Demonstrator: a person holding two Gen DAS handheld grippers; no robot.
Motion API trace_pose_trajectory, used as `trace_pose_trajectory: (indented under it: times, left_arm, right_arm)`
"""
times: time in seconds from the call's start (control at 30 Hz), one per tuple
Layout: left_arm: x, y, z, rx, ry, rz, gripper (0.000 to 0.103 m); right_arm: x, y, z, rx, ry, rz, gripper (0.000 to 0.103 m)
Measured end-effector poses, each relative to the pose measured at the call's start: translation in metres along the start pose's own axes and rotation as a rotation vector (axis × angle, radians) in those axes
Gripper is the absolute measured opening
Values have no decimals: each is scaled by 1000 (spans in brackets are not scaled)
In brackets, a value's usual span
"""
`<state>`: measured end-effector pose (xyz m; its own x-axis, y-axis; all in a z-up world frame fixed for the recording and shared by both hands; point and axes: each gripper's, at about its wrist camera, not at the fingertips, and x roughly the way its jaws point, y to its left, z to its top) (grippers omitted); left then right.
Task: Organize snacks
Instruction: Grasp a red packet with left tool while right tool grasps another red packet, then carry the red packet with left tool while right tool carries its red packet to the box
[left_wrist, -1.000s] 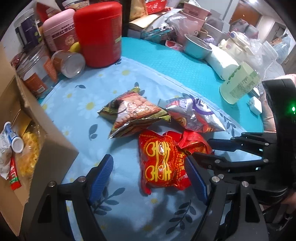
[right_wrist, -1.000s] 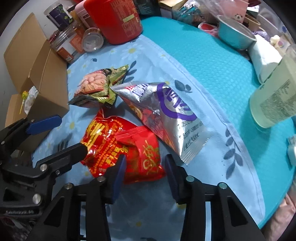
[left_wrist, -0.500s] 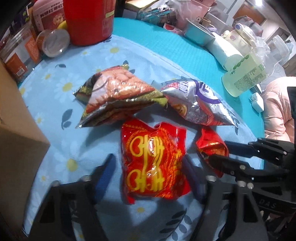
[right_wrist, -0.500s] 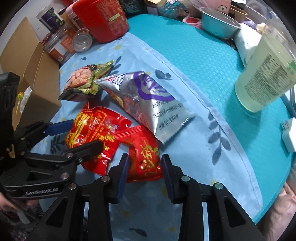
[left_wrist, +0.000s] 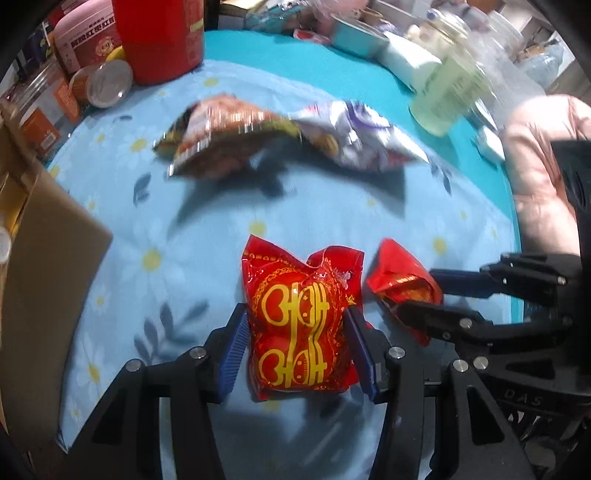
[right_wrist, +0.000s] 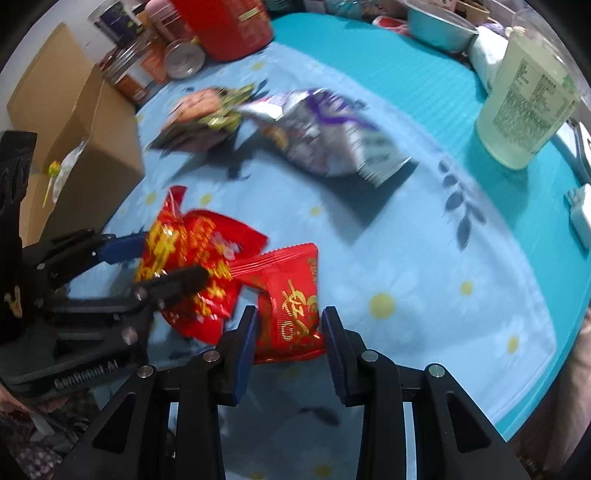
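Left gripper (left_wrist: 297, 341) closing, clamping big red packet (left_wrist: 301, 325); right gripper (right_wrist: 288, 334) pinching small red packet (right_wrist: 291, 302), just beside.

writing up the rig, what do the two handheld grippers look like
Both the left gripper and right gripper are black linkage frames with silver rivets and ribbed blue pads on two fingers. Pale embossed lettering marks each body. No cables show.

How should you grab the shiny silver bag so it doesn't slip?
Pinch the silver bag by its flat crimped end, coming from above on the near side. The middle looks puffy and slippery, and the green bag crowds its far end.
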<state>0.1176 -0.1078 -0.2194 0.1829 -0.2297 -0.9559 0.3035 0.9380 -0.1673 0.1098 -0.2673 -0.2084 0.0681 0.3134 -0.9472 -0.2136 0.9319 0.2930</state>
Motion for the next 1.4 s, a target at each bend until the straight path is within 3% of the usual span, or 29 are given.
trace_pose_trajectory:
  times: [0.43,0.53,0.63,0.93,1.1,1.4]
  left_arm:
    - [-20,6,-62,-5,37,46,51]
    - [-17,11,-65,-43,48,38,52]
    - [-12,21,-66,-107,53,-2,60]
    - [-13,10,-75,-63,2,65,63]
    - [-13,5,-71,-54,11,69,53]
    - [-28,-3,-69,-34,20,72,46]
  right_arm:
    - [5,47,-38,-87,47,1,35]
    - [8,53,-44,-110,48,-16,35]
    - [13,55,-45,-121,63,-32,41]
    - [20,57,-52,-142,50,-38,43]
    - [20,59,-59,-135,38,-56,32]
    - [16,63,-61,-103,56,29,32]
